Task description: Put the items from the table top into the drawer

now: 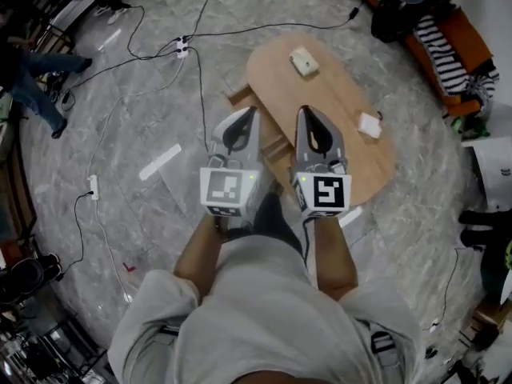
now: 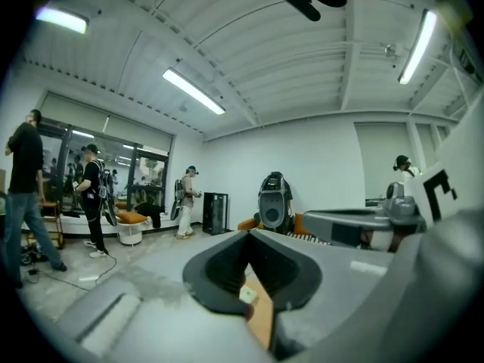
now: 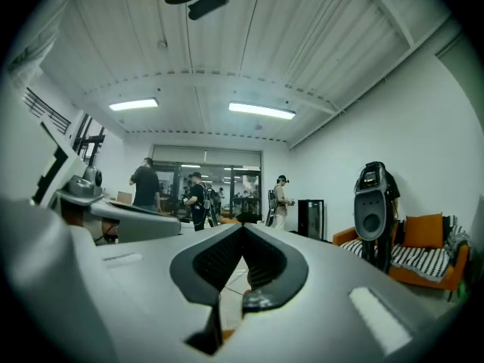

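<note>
A low oval wooden table (image 1: 344,154) stands on the grey floor ahead of me. On it lie a small beige block (image 1: 304,61) near the far end and a small white item (image 1: 370,124) at the right edge. A wooden drawer (image 1: 238,96) juts out from the table's left side. My left gripper (image 1: 251,112) (image 2: 249,233) and right gripper (image 1: 305,110) (image 3: 243,227) are held side by side over the table's near end. Both point level, with jaws shut and nothing between them. Neither touches an item.
Black cables and a white power strip (image 1: 182,48) run across the floor at the upper left. An orange sofa with striped cushions (image 1: 448,46) sits at the upper right. A person's legs (image 1: 32,86) show at the left edge. Several people stand far off in both gripper views.
</note>
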A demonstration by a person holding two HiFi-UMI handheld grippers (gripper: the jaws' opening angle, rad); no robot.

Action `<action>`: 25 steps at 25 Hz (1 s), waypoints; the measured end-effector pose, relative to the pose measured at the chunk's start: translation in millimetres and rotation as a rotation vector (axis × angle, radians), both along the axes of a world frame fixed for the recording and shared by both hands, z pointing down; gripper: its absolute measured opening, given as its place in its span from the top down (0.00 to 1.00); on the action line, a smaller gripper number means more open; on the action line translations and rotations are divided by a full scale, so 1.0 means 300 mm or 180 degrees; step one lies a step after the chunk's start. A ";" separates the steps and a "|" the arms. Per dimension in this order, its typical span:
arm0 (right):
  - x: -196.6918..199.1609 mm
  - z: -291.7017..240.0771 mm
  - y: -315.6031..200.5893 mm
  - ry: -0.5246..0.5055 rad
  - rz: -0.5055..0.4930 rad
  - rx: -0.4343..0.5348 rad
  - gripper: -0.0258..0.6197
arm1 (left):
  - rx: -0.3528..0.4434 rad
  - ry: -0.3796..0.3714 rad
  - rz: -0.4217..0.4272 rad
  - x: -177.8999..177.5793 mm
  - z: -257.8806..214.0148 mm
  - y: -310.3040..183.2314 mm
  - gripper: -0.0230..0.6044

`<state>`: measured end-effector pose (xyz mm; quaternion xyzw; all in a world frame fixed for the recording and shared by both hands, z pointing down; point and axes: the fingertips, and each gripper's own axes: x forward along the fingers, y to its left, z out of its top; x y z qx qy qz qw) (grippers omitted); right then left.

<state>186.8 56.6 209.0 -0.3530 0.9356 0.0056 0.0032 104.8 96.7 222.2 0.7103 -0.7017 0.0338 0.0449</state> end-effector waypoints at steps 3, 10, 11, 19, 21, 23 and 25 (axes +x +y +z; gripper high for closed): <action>-0.115 -0.054 -0.098 -0.0168 -0.0226 0.0061 0.95 | 0.0029 0.0017 -0.0216 -0.117 -0.042 -0.067 0.93; -0.235 -0.041 -0.185 -0.0291 -0.0367 -0.0124 0.95 | -0.0077 -0.0091 -0.0347 -0.239 -0.042 -0.172 0.93; -0.255 -0.038 -0.195 -0.0279 -0.0361 -0.0129 0.95 | -0.0071 -0.0094 -0.0307 -0.249 -0.044 -0.188 0.93; -0.430 0.052 -0.261 0.0078 -0.0272 -0.0228 0.95 | -0.0163 0.0166 -0.0092 -0.375 0.059 -0.287 0.93; -0.450 0.068 -0.285 0.0140 -0.0112 -0.0284 0.95 | -0.0163 0.0214 0.0087 -0.398 0.069 -0.339 0.93; -0.478 0.086 -0.317 0.0227 0.0042 -0.0323 0.95 | -0.0177 0.0253 0.0261 -0.431 0.080 -0.398 0.93; -0.515 0.108 -0.353 0.0311 0.0161 -0.0338 0.95 | -0.0186 0.0295 0.0411 -0.469 0.092 -0.450 0.93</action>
